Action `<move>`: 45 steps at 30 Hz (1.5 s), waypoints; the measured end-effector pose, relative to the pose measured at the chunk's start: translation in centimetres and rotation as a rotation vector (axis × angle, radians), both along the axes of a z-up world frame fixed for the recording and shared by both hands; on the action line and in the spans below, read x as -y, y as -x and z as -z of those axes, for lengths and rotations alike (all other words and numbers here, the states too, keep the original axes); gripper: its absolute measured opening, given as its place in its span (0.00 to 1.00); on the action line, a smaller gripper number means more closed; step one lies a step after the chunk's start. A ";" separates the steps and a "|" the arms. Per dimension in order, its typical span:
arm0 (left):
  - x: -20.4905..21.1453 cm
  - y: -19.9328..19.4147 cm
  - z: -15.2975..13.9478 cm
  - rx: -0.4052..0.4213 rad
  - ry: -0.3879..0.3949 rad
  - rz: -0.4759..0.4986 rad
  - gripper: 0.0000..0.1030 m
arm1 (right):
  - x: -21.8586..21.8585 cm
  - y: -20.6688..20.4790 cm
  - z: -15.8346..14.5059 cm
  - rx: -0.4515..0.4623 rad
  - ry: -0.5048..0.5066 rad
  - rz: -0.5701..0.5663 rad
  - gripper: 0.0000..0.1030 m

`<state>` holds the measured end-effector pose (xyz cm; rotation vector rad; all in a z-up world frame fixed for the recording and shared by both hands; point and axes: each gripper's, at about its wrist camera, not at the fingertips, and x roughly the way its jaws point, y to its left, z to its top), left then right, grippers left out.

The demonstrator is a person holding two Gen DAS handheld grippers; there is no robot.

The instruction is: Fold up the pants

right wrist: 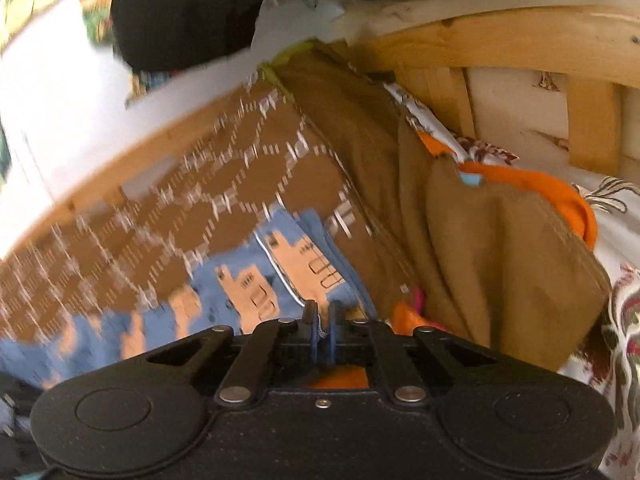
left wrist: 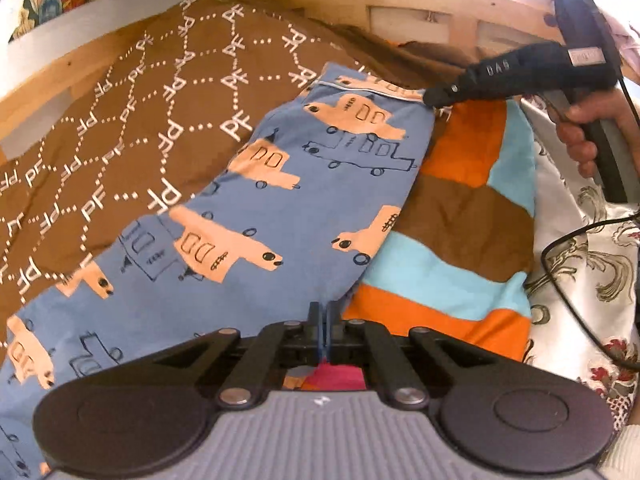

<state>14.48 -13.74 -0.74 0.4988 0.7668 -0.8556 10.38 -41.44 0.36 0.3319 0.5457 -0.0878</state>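
Observation:
Blue pants (left wrist: 280,208) with peach truck prints lie stretched on a brown patterned bedspread (left wrist: 132,120). My left gripper (left wrist: 323,312) is shut on the pants' crotch edge at the near side. My right gripper (left wrist: 430,98) shows in the left wrist view, shut on the waistband corner at the far end. In the right wrist view the right gripper (right wrist: 322,312) pinches the white-piped waistband (right wrist: 280,264); that view is motion-blurred.
A striped orange, light-blue and brown blanket (left wrist: 460,220) lies right of the pants. A floral white sheet (left wrist: 580,260) lies further right, with a black cable (left wrist: 560,280) across it. A wooden bed frame (left wrist: 400,0) runs along the far side.

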 end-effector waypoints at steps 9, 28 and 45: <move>-0.4 -1.0 -0.4 -0.042 0.041 -0.016 0.47 | -2.7 -0.1 0.0 0.006 0.256 -0.058 0.33; 18.8 -13.0 -3.4 0.065 0.052 0.233 0.14 | -0.7 -1.3 0.9 0.041 0.266 -0.143 0.19; 18.8 -10.9 -3.0 0.255 0.097 0.216 0.55 | -1.9 -0.5 0.8 0.063 0.413 -0.127 0.21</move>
